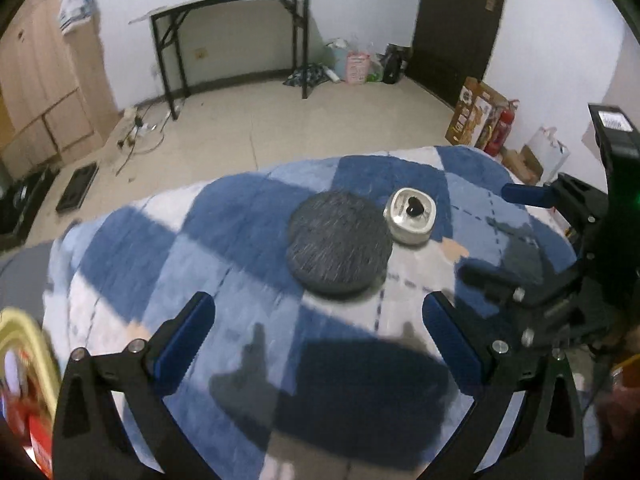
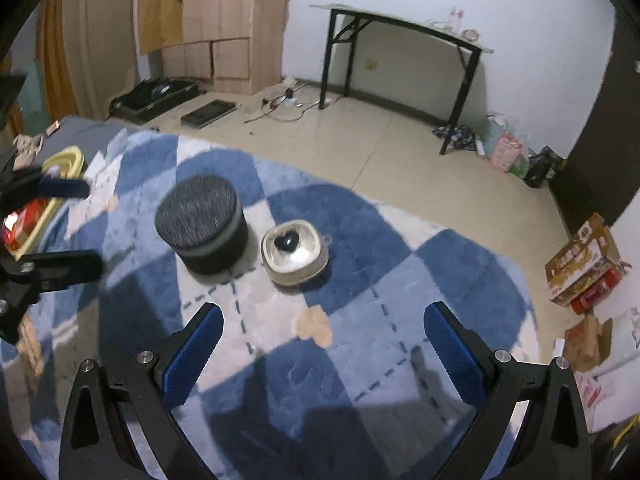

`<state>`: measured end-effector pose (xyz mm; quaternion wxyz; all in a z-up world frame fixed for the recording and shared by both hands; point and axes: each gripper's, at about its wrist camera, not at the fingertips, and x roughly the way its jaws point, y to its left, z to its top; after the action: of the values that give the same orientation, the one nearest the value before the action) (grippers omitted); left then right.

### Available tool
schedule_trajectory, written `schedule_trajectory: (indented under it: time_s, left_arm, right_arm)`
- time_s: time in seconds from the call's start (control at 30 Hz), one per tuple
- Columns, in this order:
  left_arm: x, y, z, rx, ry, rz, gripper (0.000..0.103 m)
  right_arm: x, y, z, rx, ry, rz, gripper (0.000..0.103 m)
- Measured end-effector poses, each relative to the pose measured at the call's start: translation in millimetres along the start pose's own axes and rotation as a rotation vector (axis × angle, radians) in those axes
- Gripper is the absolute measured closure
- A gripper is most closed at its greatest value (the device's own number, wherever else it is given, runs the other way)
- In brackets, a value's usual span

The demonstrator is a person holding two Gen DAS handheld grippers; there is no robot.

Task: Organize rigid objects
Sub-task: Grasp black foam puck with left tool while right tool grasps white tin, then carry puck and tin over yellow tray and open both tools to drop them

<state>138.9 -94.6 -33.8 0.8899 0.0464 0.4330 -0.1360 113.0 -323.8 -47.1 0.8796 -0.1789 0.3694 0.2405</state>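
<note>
Grey felt-topped round box stands upright at frame centre-left on the blue checked blanket, just beside a squarish tin, lid up. Left tool and right tool hover level, wide open, empty.

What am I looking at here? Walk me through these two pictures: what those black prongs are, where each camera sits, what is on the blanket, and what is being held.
No robot here: a person holds a two-fingered gripper in each hand, each with a camera looking along its fingers. One picture is from the left gripper, the other from the right gripper. The black prongs with blue pads are their fingers. Both are open and hold nothing. On the blue checked blanket stand a dark grey round container and, beside it, a small pale square box with a black heart on top. A yellow basket sits at the left edge.
</note>
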Motion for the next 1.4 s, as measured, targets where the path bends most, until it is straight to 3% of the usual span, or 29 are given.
schedule_trajectory:
  time_s: [0.2, 0.5, 0.6, 0.63, 0.77, 0.83, 0.97, 1.17, 1.27, 1.4]
  left_arm:
    - [34, -7, 6, -0.014, 0.002, -0.001, 0.0]
    - [45, 11, 15, -0.056, -0.021, -0.024, 0.001]
    - [44, 16, 14, -0.06, -0.052, -0.068, 0.024]
    - [44, 16, 14, -0.061, -0.055, -0.085, 0.033]
    - [43, 5, 14, 0.002, -0.062, -0.074, 0.033]
    - [41, 9, 14, -0.017, -0.066, -0.083, 0.033]
    - [14, 27, 17, -0.035, -0.106, -0.067, 0.033]
    - [-45, 95, 11, -0.198, -0.161, -0.031, 0.033]
    - [-88, 140, 1, -0.2, -0.178, 0.05, 0.033]
    - [-147, 208, -24, -0.247, -0.187, 0.145, 0.033]
  right_arm:
    - [39, -23, 5, 0.013, -0.037, 0.008, 0.004]
    - [76, -12, 10, -0.036, -0.043, 0.057, 0.013]
    - [88, -1, 12, -0.06, -0.036, 0.063, 0.016]
    - [91, 3, 12, -0.062, -0.035, 0.061, 0.021]
    - [95, 7, 15, -0.067, -0.043, 0.055, 0.048]
    - [95, 5, 15, -0.057, -0.048, 0.055, 0.054]
    - [85, 5, 15, -0.07, -0.044, 0.041, 0.054]
    - [51, 24, 34, -0.016, -0.107, 0.065, 0.054]
    - [42, 63, 56, -0.026, -0.128, 0.114, 0.054]
    - [24, 147, 86, -0.043, -0.161, 0.271, 0.054]
